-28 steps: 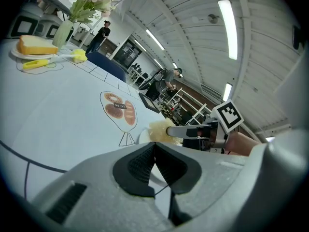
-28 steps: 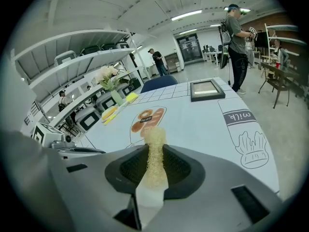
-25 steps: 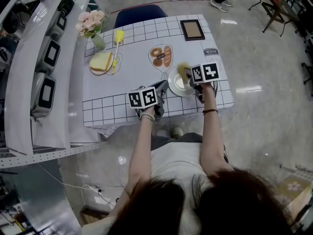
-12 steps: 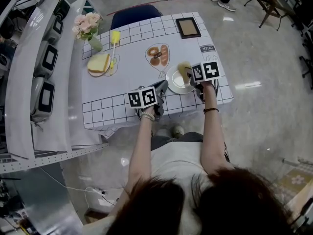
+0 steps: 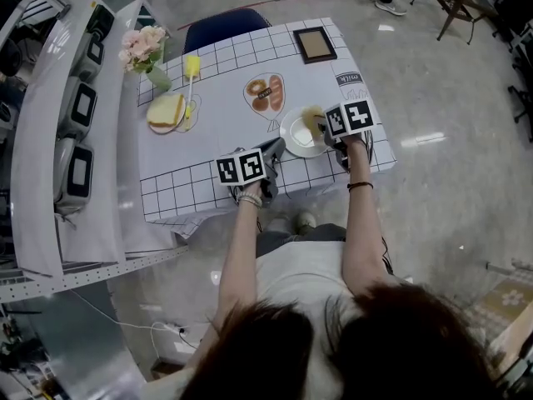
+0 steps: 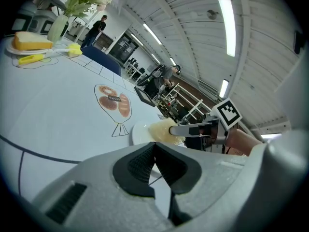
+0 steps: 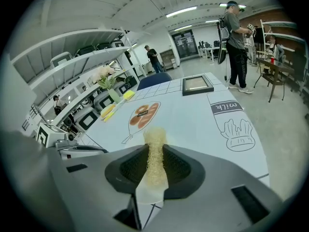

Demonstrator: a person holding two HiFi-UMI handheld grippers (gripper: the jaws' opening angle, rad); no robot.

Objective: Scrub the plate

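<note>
Plate, white and round, lies on the bench near the front edge, at the person's right side; it sits just in front of a printed drawing of bread on the white cloth with grid lines. The right tool is over the right part of the plate; in the right gripper view its jaws are pressed on a pale yellow scrub pad, which stands out ahead of them as a fibrous strip; in the head view this scrub pad lies over the far right part of the plate. The left tool rests low at the left side of the plate, its tip just beside the rim; whether it touches the rim cannot be told; in the left gripper view its jaws are closed together and nothing is between them. This same view shows the plate ahead, with the scrub pad and the right tool above it.

At the far left part of the bench are a thick slice of bread, a yellow brush and a vase of flowers; a dark picture frame lies at the far right corner; a blue chair stands behind the bench.
</note>
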